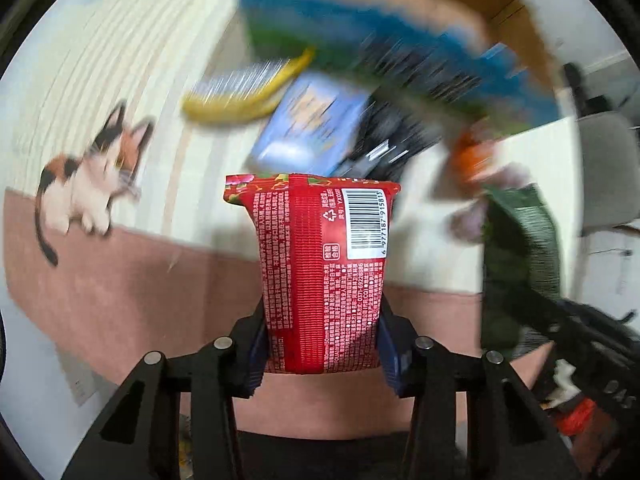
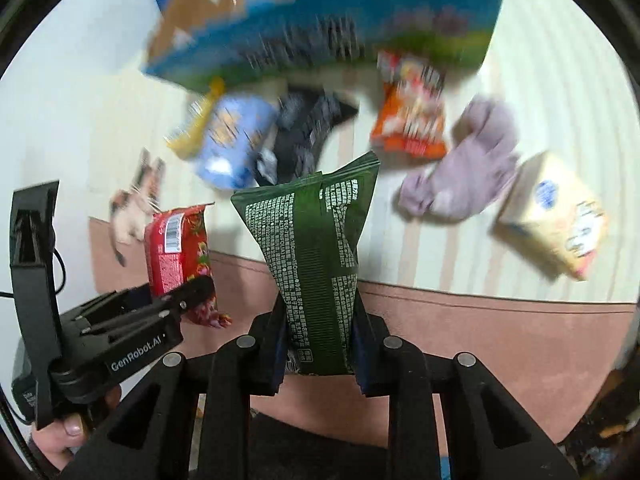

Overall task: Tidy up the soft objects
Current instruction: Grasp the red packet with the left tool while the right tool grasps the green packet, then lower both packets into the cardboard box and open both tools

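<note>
Snack packs are up in both claws, lifted over a striped cream mat [image 2: 540, 120] with a pink edge. The left claw [image 1: 322, 344] is squeezed shut on a red pack [image 1: 320, 268] with a white barcode, and its blue pads press the pack's two sides. The right claw [image 2: 320, 348] is squeezed shut on a dark green pack [image 2: 316, 256] with pale writing, which stands up tall between its pads. From the right camera, the red pack [image 2: 176, 248] hangs to the left of the green one, with a person's hand [image 2: 60, 440] under the left tool. Farther away on the mat lie a blurry yellow pack [image 2: 192, 128], a light blue pack [image 2: 232, 140], some dark cloth [image 2: 304, 132], an orange pack [image 2: 412, 120], a soft purple cloth [image 2: 468, 172] and a cream box [image 2: 556, 216] on the right. A big cardboard box [image 2: 320, 32] with blue and green sides sits at the far end. A cat picture [image 1: 88, 184] is on the mat to the left.
</note>
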`<control>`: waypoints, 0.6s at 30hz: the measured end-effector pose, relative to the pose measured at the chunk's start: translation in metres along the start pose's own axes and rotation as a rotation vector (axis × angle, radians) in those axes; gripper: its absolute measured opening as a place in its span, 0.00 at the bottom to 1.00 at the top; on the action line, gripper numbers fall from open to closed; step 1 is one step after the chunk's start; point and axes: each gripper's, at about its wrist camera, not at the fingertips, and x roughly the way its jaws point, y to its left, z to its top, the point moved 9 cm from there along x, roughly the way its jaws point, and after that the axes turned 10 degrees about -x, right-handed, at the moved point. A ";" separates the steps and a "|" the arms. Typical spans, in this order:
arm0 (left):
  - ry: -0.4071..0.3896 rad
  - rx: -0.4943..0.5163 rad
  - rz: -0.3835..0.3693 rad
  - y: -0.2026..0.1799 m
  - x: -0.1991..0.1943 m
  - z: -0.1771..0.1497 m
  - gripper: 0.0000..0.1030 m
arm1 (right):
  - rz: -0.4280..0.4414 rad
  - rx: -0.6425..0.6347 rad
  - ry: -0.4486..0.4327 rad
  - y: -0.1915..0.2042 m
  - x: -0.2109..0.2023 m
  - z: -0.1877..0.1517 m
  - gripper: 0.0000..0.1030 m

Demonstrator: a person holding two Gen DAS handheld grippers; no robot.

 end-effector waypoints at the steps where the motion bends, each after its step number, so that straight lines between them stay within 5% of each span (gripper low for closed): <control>1: -0.016 0.010 -0.032 -0.012 -0.016 0.006 0.42 | 0.012 -0.005 -0.030 0.003 -0.017 0.004 0.27; 8: -0.085 0.090 -0.107 -0.105 -0.087 0.157 0.42 | 0.012 -0.018 -0.193 0.003 -0.118 0.079 0.27; 12: -0.056 0.113 -0.117 -0.135 -0.081 0.229 0.42 | -0.045 0.016 -0.252 -0.010 -0.141 0.148 0.27; 18: 0.031 0.161 -0.085 -0.169 -0.032 0.311 0.42 | -0.126 0.093 -0.233 -0.041 -0.112 0.233 0.27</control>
